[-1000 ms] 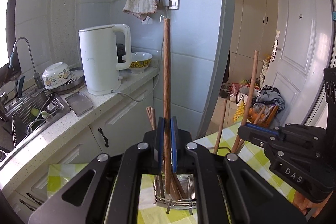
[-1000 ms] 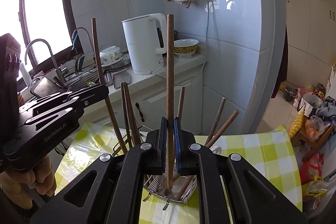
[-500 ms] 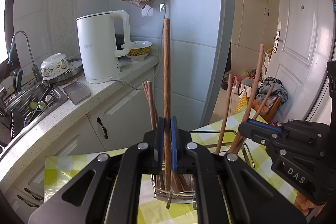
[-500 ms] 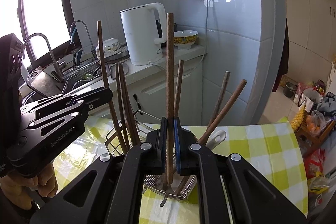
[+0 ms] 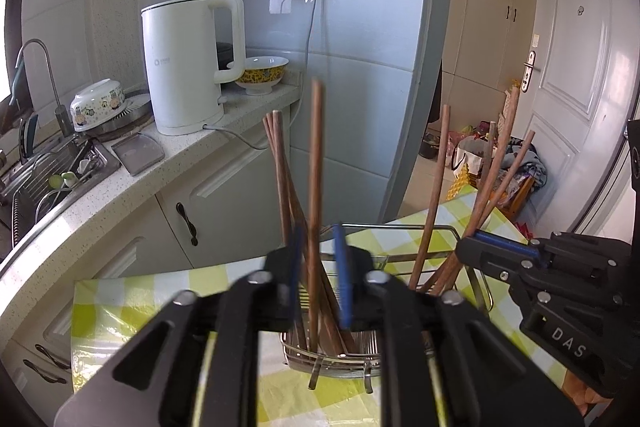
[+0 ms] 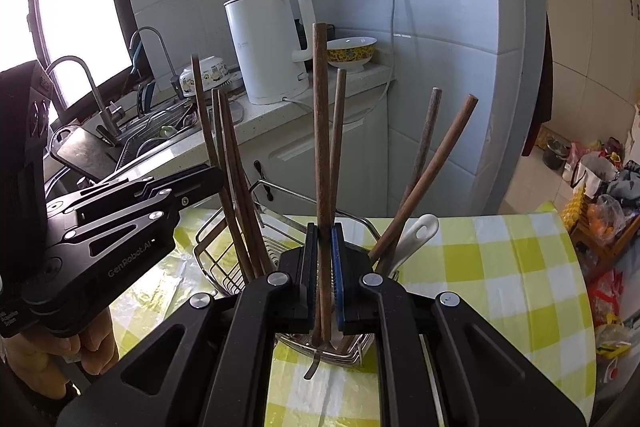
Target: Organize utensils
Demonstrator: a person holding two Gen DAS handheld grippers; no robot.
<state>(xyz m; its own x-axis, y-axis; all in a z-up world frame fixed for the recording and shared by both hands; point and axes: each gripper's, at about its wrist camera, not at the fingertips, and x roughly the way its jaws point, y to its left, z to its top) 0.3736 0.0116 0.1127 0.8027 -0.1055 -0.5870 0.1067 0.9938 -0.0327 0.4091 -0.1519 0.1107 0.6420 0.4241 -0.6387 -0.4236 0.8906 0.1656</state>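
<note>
Over a wire utensil basket point(image 5: 400, 229) crowded with chopsticks, the left gripper point(image 5: 318, 277) has just been opening around its chopstick point(image 5: 315, 163); the right gripper point(image 6: 325, 277) clamps another chopstick point(image 6: 321, 131). A kettle point(image 5: 188, 61) stands behind.

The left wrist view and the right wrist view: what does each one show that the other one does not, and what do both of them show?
Only the left wrist view shows the white door and the left claw, its jaws just opened, with a chopstick loose between them.

Only the right wrist view shows the window, a white spoon handle in the wire basket, and the right claw shut on a chopstick.

Both show the white kettle, the yellow bowl, the basket and the checked tablecloth.
</note>
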